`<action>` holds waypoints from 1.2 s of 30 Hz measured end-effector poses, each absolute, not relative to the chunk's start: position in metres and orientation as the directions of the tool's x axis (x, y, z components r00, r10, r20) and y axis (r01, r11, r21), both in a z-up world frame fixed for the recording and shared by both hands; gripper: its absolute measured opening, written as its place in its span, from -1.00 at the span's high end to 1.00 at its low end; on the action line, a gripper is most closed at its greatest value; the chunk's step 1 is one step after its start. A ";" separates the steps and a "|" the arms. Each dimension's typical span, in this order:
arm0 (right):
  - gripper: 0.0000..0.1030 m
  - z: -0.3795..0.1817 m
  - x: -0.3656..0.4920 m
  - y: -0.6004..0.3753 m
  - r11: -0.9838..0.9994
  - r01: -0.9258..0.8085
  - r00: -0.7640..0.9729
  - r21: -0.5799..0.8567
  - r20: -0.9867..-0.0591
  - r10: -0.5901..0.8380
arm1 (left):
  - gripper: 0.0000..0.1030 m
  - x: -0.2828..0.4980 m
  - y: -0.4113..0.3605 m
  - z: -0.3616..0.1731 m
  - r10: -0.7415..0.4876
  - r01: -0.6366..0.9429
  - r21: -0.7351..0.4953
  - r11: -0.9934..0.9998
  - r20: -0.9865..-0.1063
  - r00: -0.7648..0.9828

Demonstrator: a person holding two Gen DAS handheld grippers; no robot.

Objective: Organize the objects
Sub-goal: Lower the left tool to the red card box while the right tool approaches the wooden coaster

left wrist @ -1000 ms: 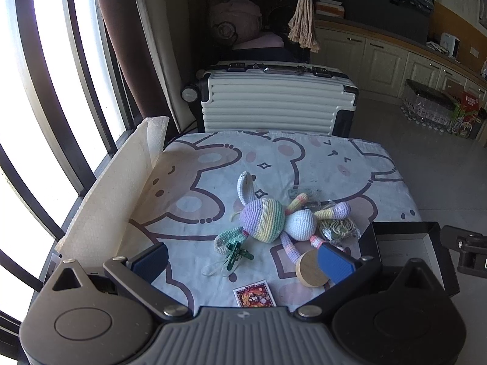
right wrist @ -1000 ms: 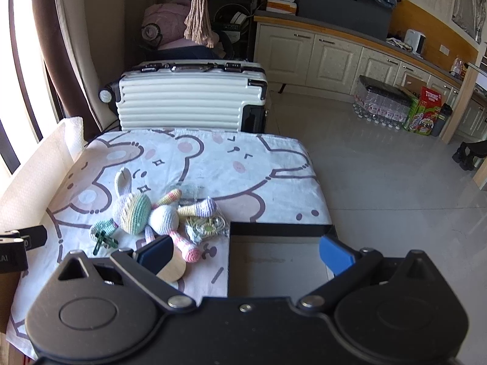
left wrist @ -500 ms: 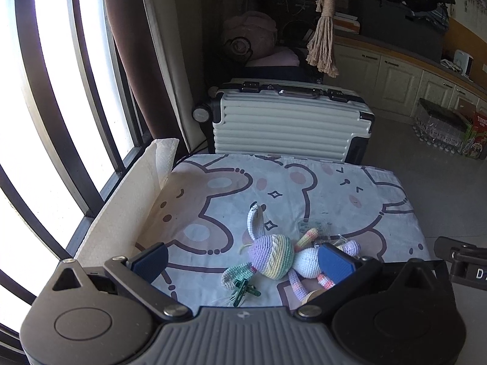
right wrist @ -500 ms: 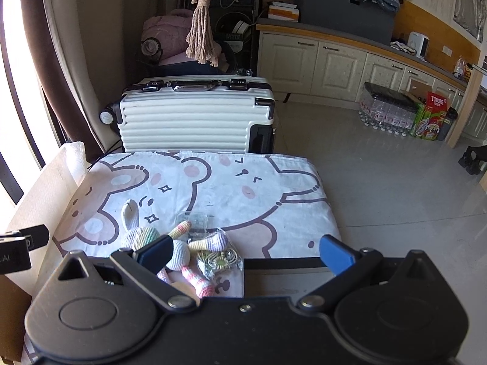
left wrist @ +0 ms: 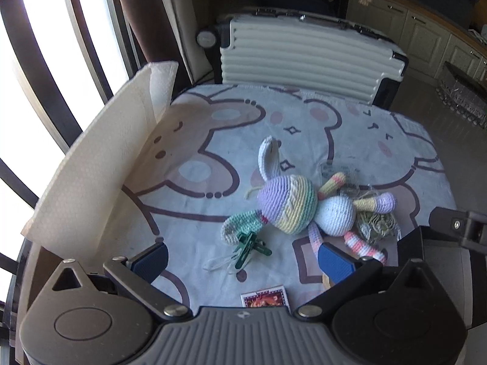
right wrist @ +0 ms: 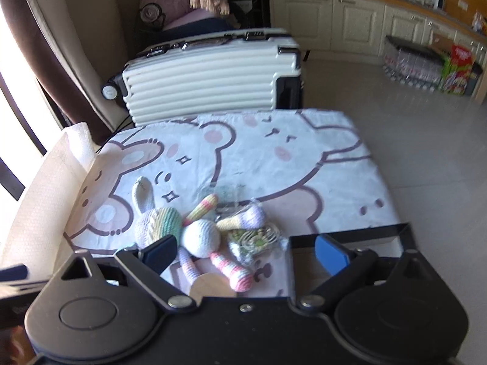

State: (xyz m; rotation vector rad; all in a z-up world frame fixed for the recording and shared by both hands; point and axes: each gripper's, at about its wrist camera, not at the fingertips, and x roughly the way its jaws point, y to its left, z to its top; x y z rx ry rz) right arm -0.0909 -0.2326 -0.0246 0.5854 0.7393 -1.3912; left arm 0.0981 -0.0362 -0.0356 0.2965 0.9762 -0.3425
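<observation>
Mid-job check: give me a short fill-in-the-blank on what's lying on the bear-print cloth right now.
1. The crochet bunny lies on its ____ on the bear-print cloth.
2. The clothespin beside the bunny's ear is ____ in colour.
3. Behind the far edge of the cloth stands a ribbed white ____.
4. Neither the left gripper nor the right gripper holds ____.

Missing: side; green; suitcase; anything
</observation>
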 end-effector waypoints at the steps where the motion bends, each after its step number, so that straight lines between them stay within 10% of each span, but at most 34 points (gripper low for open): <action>1: -0.87 -0.029 -0.090 -0.235 0.106 0.993 0.036 -0.043 -0.764 -0.645 | -1.00 0.101 -0.037 -0.045 -0.138 0.414 0.092 0.906 -0.858 0.494; 36: -0.56 -0.168 -0.096 -0.285 -0.034 0.961 0.248 0.273 -0.914 -0.321 | -1.00 0.103 -0.042 -0.170 -0.047 0.452 -0.015 0.892 -0.997 0.060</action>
